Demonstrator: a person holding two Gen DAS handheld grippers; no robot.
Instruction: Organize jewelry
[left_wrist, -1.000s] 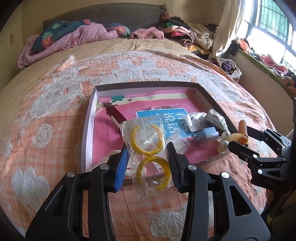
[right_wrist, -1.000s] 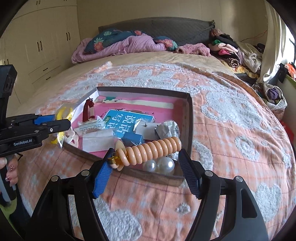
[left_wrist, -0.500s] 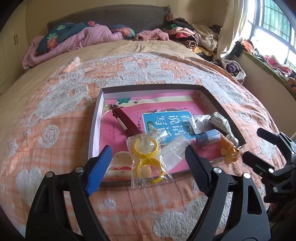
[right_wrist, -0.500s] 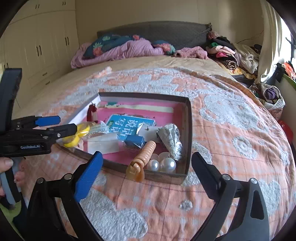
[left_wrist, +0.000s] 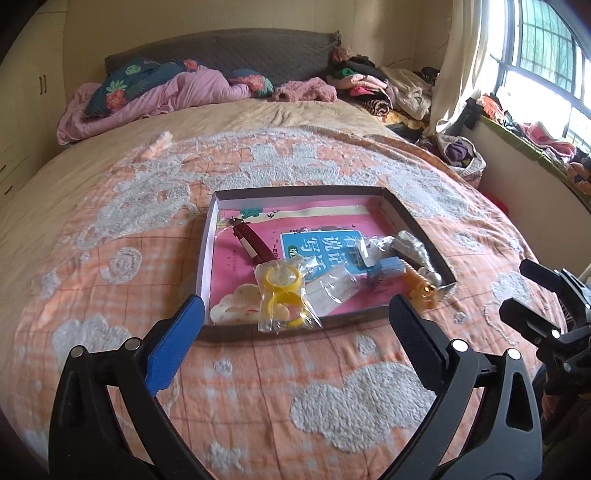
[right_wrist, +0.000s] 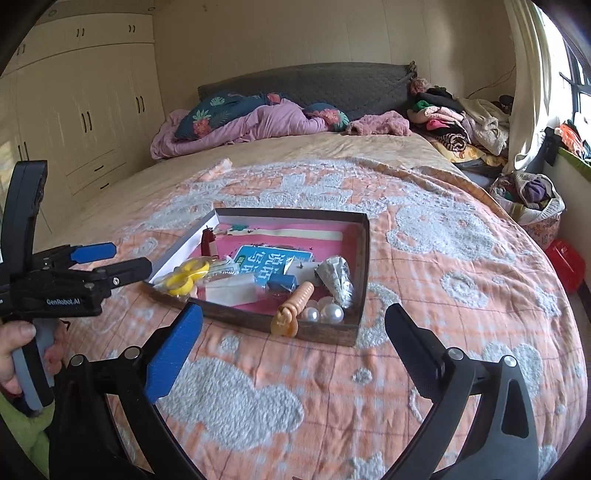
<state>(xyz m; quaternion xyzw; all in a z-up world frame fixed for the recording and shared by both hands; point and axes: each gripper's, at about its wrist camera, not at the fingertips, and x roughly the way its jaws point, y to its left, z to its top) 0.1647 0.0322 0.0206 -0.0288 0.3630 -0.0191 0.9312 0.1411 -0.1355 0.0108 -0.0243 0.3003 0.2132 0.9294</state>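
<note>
Gaping wide over the bed (left_wrist: 258, 387), the left claw (left_wrist: 295, 332) has just been opening and grasps nothing; the bag (left_wrist: 284, 295) of yellow rings lies ahead of it across the tray (left_wrist: 207, 258) front rim. Likewise released, the right claw (right_wrist: 293, 338) has just been opening, the peach beaded piece (right_wrist: 295, 306) resting on the tray's near wall beside two pearls (right_wrist: 321, 314)

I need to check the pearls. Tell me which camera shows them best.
The right wrist view: the pearls lie in plain sight in the box's near corner. The left wrist view shows only a small glimpse at the box's far right edge.
</note>
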